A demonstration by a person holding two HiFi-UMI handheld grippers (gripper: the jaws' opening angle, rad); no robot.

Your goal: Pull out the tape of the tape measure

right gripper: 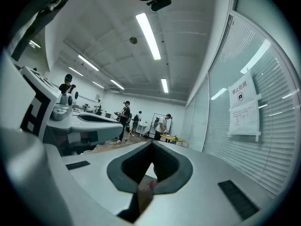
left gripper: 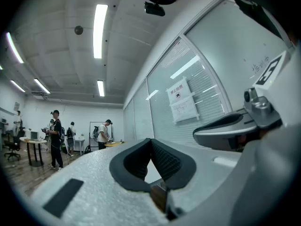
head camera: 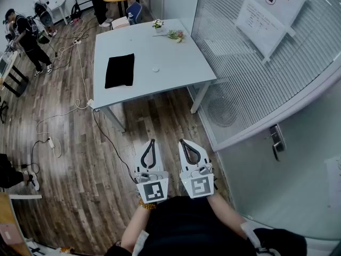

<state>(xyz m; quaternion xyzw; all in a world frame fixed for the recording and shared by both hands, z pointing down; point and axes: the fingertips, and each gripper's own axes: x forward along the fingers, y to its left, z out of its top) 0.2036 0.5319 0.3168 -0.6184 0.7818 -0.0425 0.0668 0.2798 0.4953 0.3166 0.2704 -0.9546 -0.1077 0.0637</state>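
Obs., both grippers, person standing short of the tabletop (head camera: 176,63):

- Left gripper (head camera: 151,143): jaws together, the ribbed pads meeting at the tips, nothing between them. Its own view confirms this (left gripper: 151,140): the dark pads close to a point and only the room shows beyond.
- Right gripper (right gripper: 151,144): jaws likewise pressed together and empty. Seen from above (head camera: 183,142) it sits just beside the left one, the two side by side and parallel, both pointing towards the tabletop.
- Both held level over the wood floor (head camera: 80,159), well apart from the tabletop's near edge. Neither touches anything.
- Marker cubes (head camera: 153,191) and (head camera: 199,185) face up, close to the person's body.

On the tabletop:
- Black cloth (head camera: 119,70) lying flat on the left part.
- Small round white object (head camera: 155,69) just right of the cloth, near the middle, on bare surface. Too small to tell whether it is the tape measure; no tape can be seen drawn out of it.
- Flowers (head camera: 175,34) and a small potted plant (head camera: 158,24) at the far edge.

Right of the tabletop: glass partition with blinds (head camera: 250,68), a paper notice (head camera: 264,15) fixed to it
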